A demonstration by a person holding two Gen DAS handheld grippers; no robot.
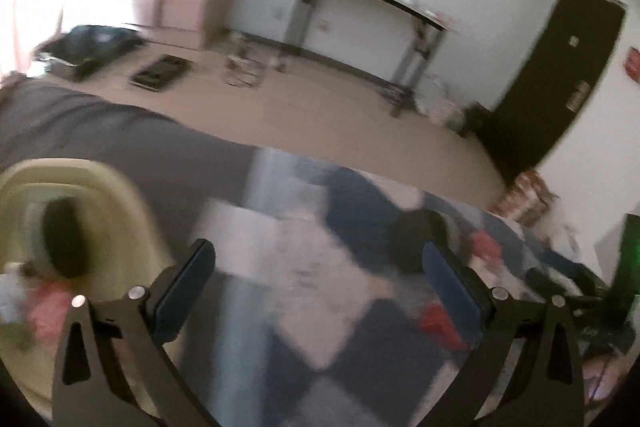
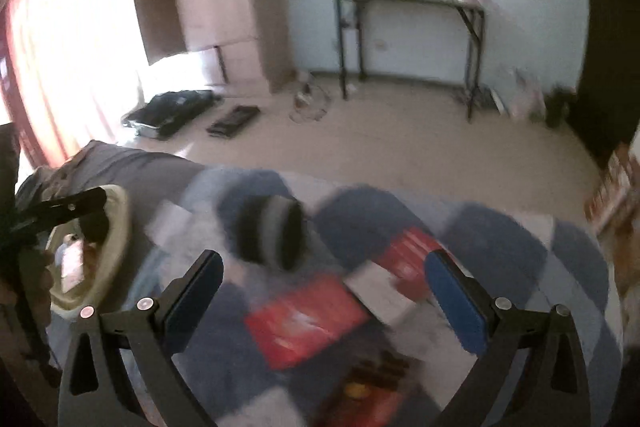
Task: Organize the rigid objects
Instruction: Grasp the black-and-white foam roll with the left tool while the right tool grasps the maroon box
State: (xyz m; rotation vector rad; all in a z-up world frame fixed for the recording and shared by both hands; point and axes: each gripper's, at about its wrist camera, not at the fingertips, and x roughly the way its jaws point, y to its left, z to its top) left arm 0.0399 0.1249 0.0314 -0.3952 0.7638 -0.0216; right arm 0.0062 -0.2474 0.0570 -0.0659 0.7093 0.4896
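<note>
Hovering above a bed covered in a blue-and-white checked blanket (image 2: 520,235), both grippers stood wide open with nothing between their blue-padded fingers. The right gripper (image 2: 324,295) pointed down at the blanket, where a large red flat box (image 2: 304,319) lay just below its fingers, a smaller red box (image 2: 408,259) lay near the right finger, and a dark, grey-banded round object (image 2: 272,235), too blurred to identify, sat just beyond the boxes. At the left of that view the left gripper (image 2: 76,207) reached over a cream basin (image 2: 116,227) resting on the grey sheet (image 2: 140,163). From the left wrist, the left gripper (image 1: 316,287) was likewise spread, empty, with the cream basin (image 1: 120,195) at its left holding a dark object (image 1: 64,235) and something pink (image 1: 48,311). Red items (image 1: 436,323) lay on the blanket (image 1: 320,267) by its right finger. Both views were heavily smeared by motion.
</note>
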